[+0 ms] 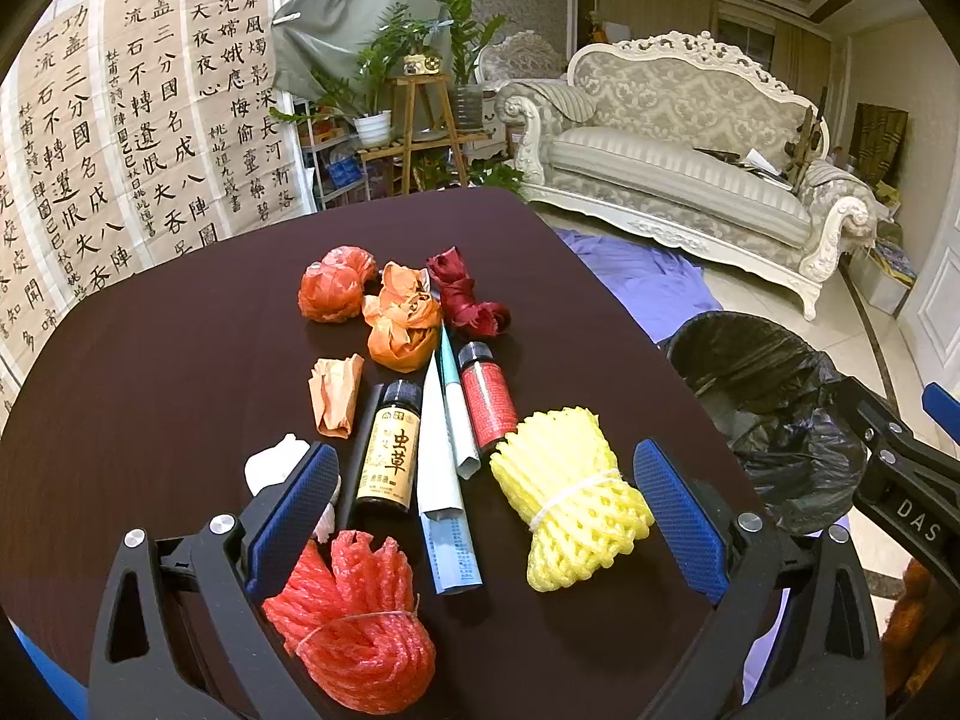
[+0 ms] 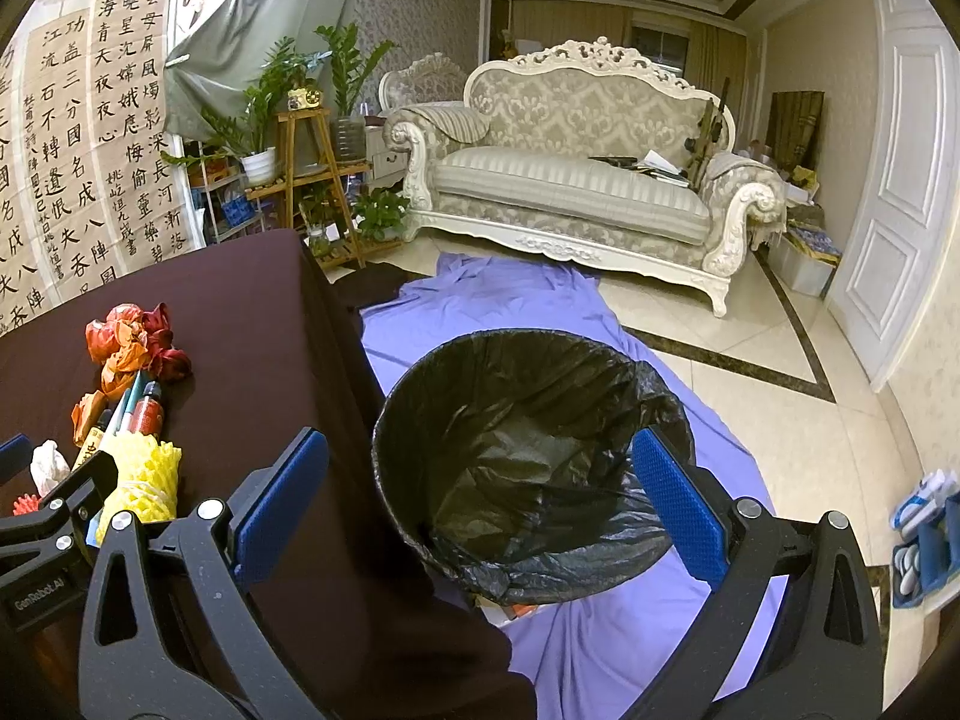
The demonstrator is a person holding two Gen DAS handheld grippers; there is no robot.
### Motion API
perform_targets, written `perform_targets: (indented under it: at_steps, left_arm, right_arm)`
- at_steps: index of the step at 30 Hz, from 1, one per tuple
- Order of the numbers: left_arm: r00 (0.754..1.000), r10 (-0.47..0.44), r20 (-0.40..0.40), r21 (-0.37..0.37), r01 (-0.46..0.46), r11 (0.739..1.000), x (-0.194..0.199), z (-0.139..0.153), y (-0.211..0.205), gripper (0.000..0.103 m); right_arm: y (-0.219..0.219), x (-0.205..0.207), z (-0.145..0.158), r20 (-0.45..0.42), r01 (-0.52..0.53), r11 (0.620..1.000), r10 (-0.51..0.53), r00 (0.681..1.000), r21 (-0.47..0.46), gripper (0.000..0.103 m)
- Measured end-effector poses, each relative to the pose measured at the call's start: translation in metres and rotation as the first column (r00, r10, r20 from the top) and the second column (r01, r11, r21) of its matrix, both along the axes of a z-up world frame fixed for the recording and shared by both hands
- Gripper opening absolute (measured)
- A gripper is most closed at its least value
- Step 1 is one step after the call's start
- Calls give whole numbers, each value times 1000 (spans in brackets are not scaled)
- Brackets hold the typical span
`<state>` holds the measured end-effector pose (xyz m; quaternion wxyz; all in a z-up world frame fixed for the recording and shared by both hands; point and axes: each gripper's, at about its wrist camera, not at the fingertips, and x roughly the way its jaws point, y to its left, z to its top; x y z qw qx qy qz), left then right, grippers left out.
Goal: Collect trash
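Trash lies on the dark table: a yellow foam net, a red foam net, a dark bottle, a red-labelled bottle, folded paper packets, orange wads, a dark red wad and a white wad. My left gripper hangs open over the bottles and nets, holding nothing. A bin with a black liner stands on the floor beside the table. My right gripper is open above the bin, empty.
A purple sheet covers the floor under the bin. A cream sofa stands behind, plants on a wooden stand to its left. Calligraphy sheets hang behind the table. A blue holder sits on the floor at right.
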<state>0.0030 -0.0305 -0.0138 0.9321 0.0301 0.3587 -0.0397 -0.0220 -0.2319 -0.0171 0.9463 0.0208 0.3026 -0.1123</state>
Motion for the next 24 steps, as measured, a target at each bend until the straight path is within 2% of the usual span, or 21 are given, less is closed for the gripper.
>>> perform_targets:
  at_steps: [9,16,24]
  left_arm:
    - [1000,6,7,-8,-6,1000,-10,4,6,96]
    - [999,40,11,-7,-40,999,-28,15,35,96]
    - [997,79,-24,-4,-79,997,-39,9,59,96]
  right_arm:
    - [6,-8,1,12,-15,1000,15,1000,3,99]
    - [20,-15,12,18,-58,998,58,998,2,98]
    - [34,-18,19,22,-112,994,111,994,8,97]
